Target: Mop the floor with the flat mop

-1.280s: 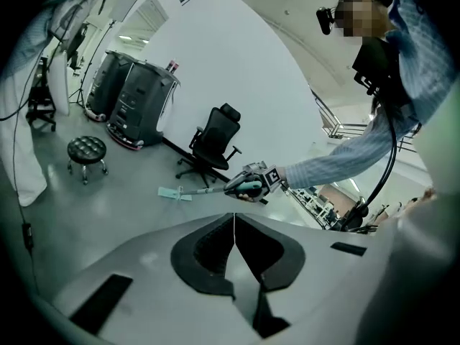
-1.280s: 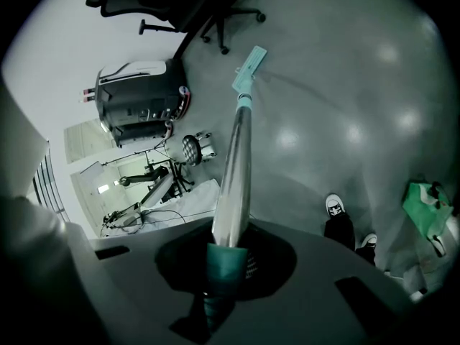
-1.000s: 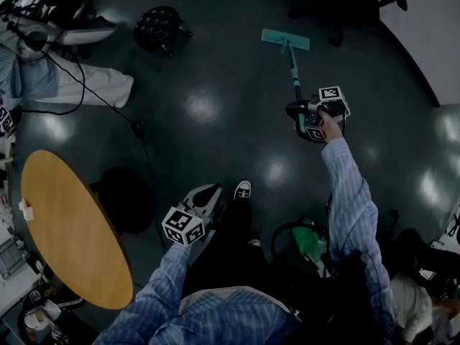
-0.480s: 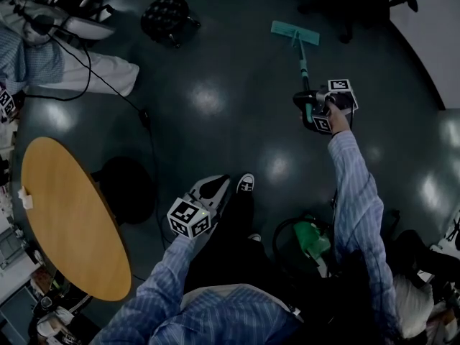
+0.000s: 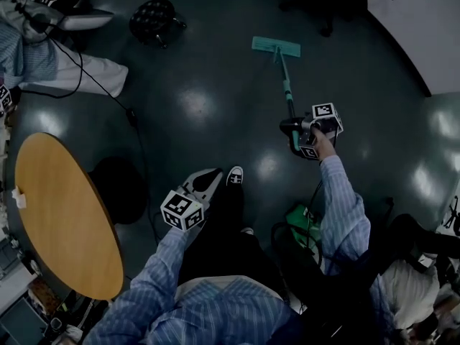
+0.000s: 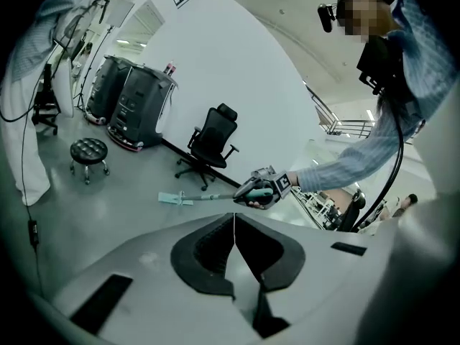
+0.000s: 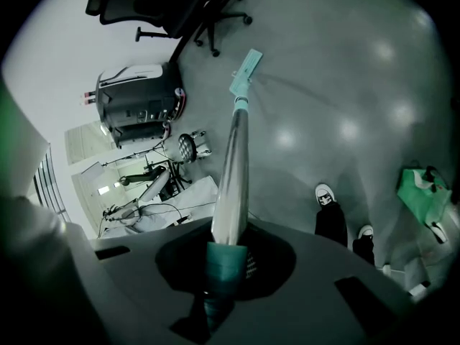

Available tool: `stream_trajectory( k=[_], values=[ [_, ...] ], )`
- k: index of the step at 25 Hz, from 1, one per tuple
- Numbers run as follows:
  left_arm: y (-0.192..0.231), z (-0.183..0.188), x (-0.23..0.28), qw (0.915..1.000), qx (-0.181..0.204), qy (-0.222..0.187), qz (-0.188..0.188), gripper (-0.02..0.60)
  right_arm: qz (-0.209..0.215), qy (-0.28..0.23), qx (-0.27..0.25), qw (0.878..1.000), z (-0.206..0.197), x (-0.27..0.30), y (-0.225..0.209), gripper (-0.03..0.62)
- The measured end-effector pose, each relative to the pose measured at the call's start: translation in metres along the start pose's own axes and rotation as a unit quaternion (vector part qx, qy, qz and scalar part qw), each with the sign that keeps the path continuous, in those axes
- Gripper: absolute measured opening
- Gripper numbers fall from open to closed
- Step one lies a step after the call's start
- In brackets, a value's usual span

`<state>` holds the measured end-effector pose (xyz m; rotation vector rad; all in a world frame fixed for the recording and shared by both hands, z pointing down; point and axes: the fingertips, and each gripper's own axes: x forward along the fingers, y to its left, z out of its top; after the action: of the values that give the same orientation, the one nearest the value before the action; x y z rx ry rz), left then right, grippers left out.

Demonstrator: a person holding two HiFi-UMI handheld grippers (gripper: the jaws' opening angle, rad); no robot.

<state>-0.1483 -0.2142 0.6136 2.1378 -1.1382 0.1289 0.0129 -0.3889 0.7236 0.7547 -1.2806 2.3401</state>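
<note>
A round wooden table (image 5: 65,214) is seen to the left of the left gripper (image 5: 205,183), and a dark round base (image 5: 123,196) is set between the two. A black cable (image 5: 131,115) is trailed ahead of that gripper toward legs in white trousers (image 5: 83,74). A black padded stool (image 5: 152,20) on casters is placed well ahead and to its left. Beyond the right gripper (image 5: 295,131), a black office chair (image 6: 210,141) is stood by a white wall (image 6: 237,70), and two dark cabinets (image 6: 136,106) are ranged further along it. What may be a green bag (image 5: 305,221) is found behind that gripper.
</note>
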Motion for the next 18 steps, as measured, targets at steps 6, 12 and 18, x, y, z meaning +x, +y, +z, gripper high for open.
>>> stream_trajectory(
  k=[6,12,18],
  values=[
    [-0.051,-0.017,-0.015,0.9996,0.016,-0.005,-0.021,0.008,0.002,0.013,0.010,1.000,-0.092,-0.020,-0.067,0.038],
    [-0.099,-0.057,-0.045,0.9987,0.033,0.003,-0.038,0.008,0.017,0.016,0.020,1.000,-0.183,-0.035,-0.130,0.038],
    [-0.149,-0.083,-0.053,0.9986,0.044,-0.002,-0.029,0.008,0.027,0.030,0.027,0.999,-0.248,-0.061,-0.186,0.038]
  ],
)
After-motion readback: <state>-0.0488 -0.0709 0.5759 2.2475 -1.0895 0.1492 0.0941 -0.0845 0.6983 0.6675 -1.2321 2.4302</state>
